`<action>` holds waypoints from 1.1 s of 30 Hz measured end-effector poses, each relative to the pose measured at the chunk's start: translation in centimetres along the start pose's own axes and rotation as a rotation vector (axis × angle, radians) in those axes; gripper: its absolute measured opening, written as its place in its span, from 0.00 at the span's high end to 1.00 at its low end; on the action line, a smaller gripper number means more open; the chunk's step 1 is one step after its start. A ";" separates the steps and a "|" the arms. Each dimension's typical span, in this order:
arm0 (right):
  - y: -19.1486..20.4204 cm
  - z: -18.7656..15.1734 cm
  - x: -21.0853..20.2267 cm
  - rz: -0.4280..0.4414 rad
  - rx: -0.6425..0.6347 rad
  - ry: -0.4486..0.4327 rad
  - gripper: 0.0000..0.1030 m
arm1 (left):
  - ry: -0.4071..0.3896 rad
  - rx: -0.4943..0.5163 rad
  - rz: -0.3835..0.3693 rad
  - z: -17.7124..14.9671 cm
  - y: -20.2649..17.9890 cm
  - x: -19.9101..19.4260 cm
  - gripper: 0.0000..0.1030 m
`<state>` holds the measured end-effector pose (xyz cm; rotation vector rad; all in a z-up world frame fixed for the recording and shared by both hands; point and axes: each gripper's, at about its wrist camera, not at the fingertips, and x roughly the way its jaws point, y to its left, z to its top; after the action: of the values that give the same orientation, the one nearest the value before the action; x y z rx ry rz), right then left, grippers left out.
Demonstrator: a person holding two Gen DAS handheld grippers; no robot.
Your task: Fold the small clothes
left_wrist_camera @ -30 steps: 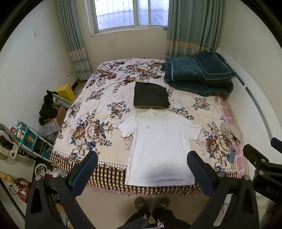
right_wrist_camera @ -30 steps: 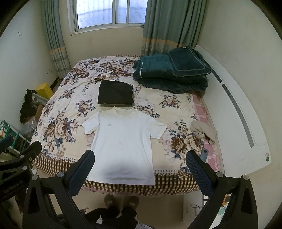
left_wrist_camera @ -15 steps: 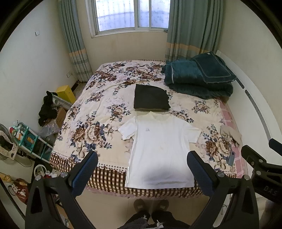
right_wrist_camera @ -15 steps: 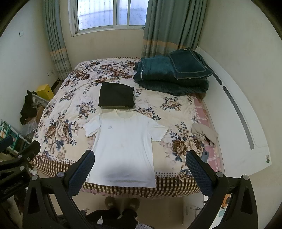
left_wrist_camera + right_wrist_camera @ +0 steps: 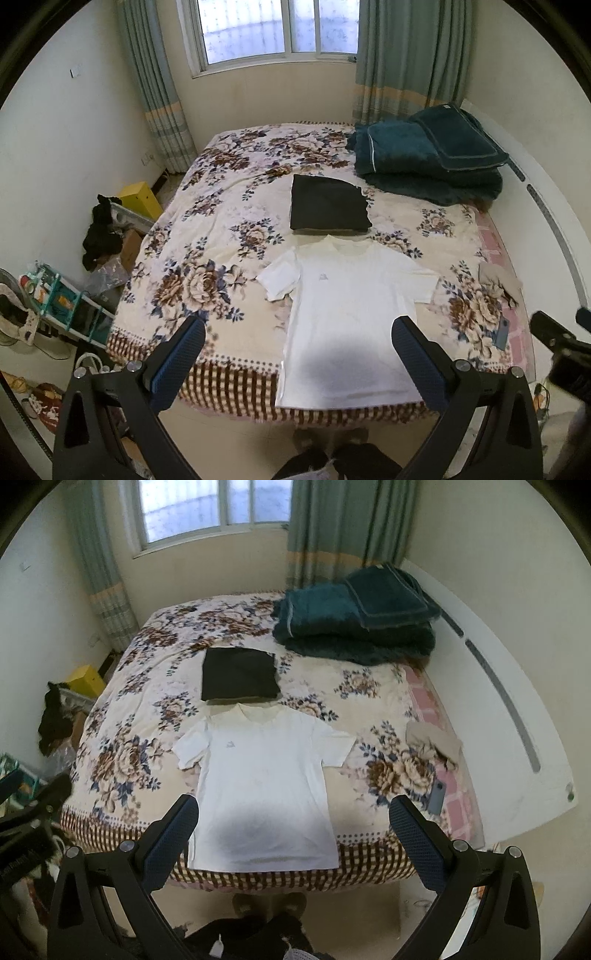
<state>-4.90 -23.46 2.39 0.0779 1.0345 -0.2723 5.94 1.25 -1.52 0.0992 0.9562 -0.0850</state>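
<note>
A white T-shirt (image 5: 351,314) lies flat and face up on the floral bed (image 5: 221,236), collar away from me, hem at the near edge; it also shows in the right wrist view (image 5: 262,786). A folded black garment (image 5: 328,205) lies just beyond its collar, also in the right wrist view (image 5: 240,679). My left gripper (image 5: 297,338) is open and empty, held high above the near bed edge. My right gripper (image 5: 293,812) is open and empty, also high above the shirt's hem.
Folded teal blankets (image 5: 428,155) are stacked at the far right of the bed. A beige cloth (image 5: 434,740) and a phone (image 5: 437,795) lie at the right edge. Shelves and clutter (image 5: 55,302) stand on the floor left. My feet (image 5: 269,904) are at the bed's foot.
Both grippers have drifted slightly, so the bed and shirt sit a little lower and further off in view. The shirt and other things have not moved.
</note>
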 end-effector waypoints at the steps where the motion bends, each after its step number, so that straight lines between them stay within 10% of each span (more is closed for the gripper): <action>1: -0.5 0.0 2.0 -0.006 0.030 0.008 0.00 | 0.005 0.004 0.017 0.1 0.1 1.6 0.00; 12: -13.8 -0.8 30.8 -0.052 0.428 0.246 0.00 | 0.172 -0.025 0.157 0.1 -0.6 22.7 0.00; 19: -23.0 -4.1 53.1 0.104 0.728 0.397 0.27 | 0.310 -0.046 0.258 -1.3 -3.1 37.0 0.00; 29: -24.1 -9.6 75.7 0.447 1.261 0.453 0.29 | 0.507 -0.143 0.263 -5.8 -4.6 54.5 0.00; 33: -22.7 -9.7 78.0 0.506 1.335 0.348 0.77 | 0.532 -0.134 0.226 -7.2 -5.5 58.2 0.00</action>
<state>18.56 -58.05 -67.99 1.6111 0.9748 -0.4519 32.92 -4.99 -53.53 0.1080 1.4709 0.2251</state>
